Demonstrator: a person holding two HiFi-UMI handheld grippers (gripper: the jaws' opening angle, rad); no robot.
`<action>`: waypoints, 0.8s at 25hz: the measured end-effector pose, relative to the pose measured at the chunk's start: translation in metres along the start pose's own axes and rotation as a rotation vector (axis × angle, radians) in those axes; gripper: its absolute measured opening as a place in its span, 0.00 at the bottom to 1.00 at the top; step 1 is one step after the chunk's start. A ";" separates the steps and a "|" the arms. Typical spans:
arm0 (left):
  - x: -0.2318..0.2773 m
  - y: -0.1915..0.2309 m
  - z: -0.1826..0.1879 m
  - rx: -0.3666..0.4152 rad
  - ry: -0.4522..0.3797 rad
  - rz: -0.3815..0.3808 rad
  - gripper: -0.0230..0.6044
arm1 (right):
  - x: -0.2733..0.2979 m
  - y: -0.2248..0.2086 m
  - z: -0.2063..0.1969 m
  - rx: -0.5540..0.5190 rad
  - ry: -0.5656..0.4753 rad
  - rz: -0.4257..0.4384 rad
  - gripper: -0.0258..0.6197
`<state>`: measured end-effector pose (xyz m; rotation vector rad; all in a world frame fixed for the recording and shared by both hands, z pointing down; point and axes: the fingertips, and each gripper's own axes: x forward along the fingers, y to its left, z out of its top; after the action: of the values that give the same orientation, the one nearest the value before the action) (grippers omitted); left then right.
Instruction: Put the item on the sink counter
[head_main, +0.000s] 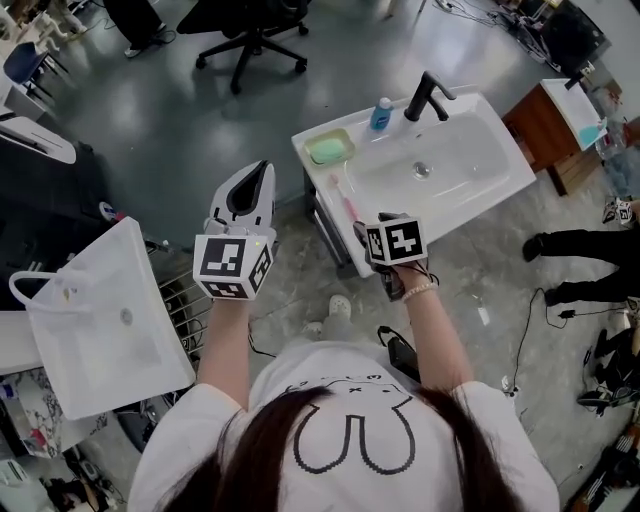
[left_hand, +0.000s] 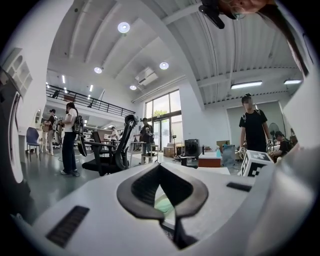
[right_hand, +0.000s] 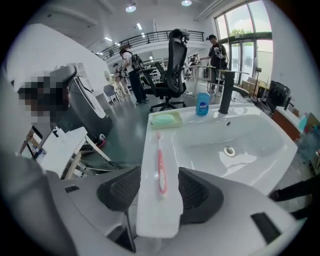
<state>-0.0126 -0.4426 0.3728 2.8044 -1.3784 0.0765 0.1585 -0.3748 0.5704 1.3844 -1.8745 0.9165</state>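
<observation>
A pink toothbrush (right_hand: 161, 167) lies lengthwise on the narrow left counter strip of the white sink (right_hand: 150, 145), its head pointing toward the soap dish. My right gripper (right_hand: 160, 192) is open and straddles that strip; both dark pads stand clear of the brush. From the head view the toothbrush (head_main: 347, 203) rests on the sink's (head_main: 480, 195) left edge, just ahead of the right gripper (head_main: 375, 228). My left gripper (head_main: 250, 185) is held up left of the sink over the floor. Its jaws (left_hand: 160, 172) meet at the tips with nothing between them.
A green soap dish (head_main: 329, 147), a blue bottle (head_main: 381, 113) and a black faucet (head_main: 428, 96) stand along the sink's back. A second white basin (head_main: 100, 320) sits lower left. An office chair (head_main: 255, 35), a wooden cabinet (head_main: 545, 125) and a person's legs (head_main: 580, 245) surround the area.
</observation>
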 end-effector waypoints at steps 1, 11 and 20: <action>-0.002 -0.001 0.000 0.001 -0.001 -0.008 0.05 | -0.006 0.001 0.002 0.005 -0.021 -0.007 0.44; -0.015 -0.018 0.012 -0.002 -0.042 -0.080 0.05 | -0.080 0.007 0.019 0.041 -0.222 -0.103 0.27; -0.027 -0.037 0.033 0.036 -0.088 -0.108 0.05 | -0.143 0.000 0.034 0.020 -0.422 -0.199 0.09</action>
<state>0.0016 -0.3995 0.3383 2.9391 -1.2499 -0.0237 0.1924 -0.3269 0.4357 1.8497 -1.9777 0.5769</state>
